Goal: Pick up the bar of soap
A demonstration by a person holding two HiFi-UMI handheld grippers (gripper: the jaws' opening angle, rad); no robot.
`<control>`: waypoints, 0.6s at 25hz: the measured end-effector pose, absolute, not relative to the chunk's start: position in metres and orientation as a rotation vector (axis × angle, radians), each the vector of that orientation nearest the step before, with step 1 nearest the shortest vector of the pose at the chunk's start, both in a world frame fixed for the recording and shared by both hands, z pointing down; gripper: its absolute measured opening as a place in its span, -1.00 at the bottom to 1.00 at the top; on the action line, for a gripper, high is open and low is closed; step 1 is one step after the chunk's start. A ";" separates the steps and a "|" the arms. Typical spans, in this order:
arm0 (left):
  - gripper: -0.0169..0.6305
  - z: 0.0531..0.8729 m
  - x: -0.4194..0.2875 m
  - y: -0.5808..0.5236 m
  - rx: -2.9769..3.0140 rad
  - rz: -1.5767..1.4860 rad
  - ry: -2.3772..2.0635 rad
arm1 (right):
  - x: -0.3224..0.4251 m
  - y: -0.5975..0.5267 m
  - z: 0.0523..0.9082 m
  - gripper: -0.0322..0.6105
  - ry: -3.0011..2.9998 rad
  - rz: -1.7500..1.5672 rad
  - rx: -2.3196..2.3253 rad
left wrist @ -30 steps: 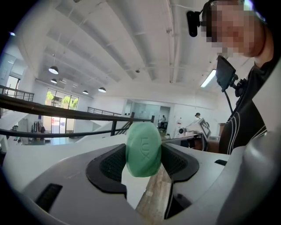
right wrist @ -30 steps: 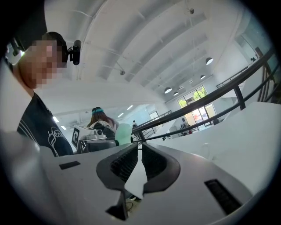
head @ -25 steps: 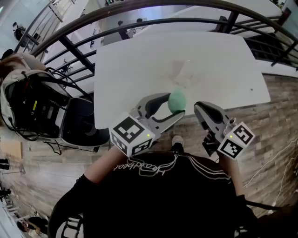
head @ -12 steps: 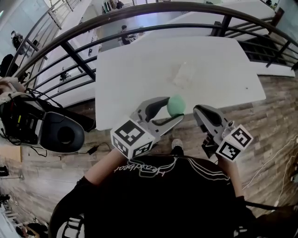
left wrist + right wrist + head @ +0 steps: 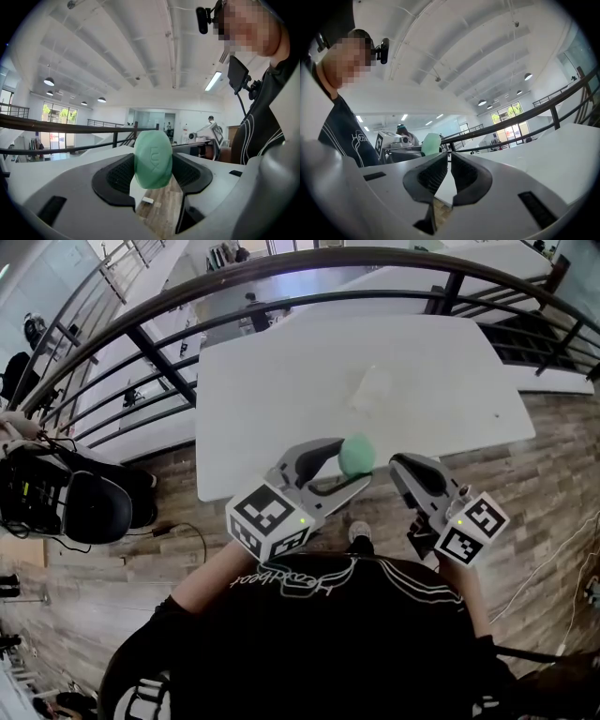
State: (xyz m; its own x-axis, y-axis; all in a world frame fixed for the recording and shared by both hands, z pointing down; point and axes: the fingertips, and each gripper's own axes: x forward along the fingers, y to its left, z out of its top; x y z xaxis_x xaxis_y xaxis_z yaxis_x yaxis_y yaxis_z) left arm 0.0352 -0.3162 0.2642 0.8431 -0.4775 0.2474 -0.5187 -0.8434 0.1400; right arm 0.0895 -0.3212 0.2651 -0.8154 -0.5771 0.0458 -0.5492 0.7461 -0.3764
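Observation:
A green oval bar of soap (image 5: 356,455) is held in the air near the front edge of the white table (image 5: 281,399). My left gripper (image 5: 349,462) is shut on the soap (image 5: 153,159), which stands upright between the black pads and fills the middle of the left gripper view. My right gripper (image 5: 405,465) hovers just right of it, tilted upward, with its jaws (image 5: 450,164) closed to a thin slit and nothing between them. The soap (image 5: 431,143) shows at the left in the right gripper view.
A crumpled clear wrapper (image 5: 371,390) lies on the table's middle. Dark railings (image 5: 309,292) curve behind the table. An office chair (image 5: 89,507) and a bag stand on the wooden floor (image 5: 525,474) at the left.
Both grippers and the soap have stayed almost still. The head view has shifted, so the chair and bag sit further left and lower.

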 end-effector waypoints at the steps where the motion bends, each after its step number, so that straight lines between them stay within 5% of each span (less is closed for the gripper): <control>1: -0.15 0.265 0.034 -0.315 2.821 0.301 -0.769 | 0.089 -0.320 0.266 -0.81 2.865 -0.581 -0.929; 15: -0.15 0.271 0.037 -0.308 2.818 0.290 -0.738 | 0.089 -0.308 0.270 -0.81 2.875 -0.600 -0.949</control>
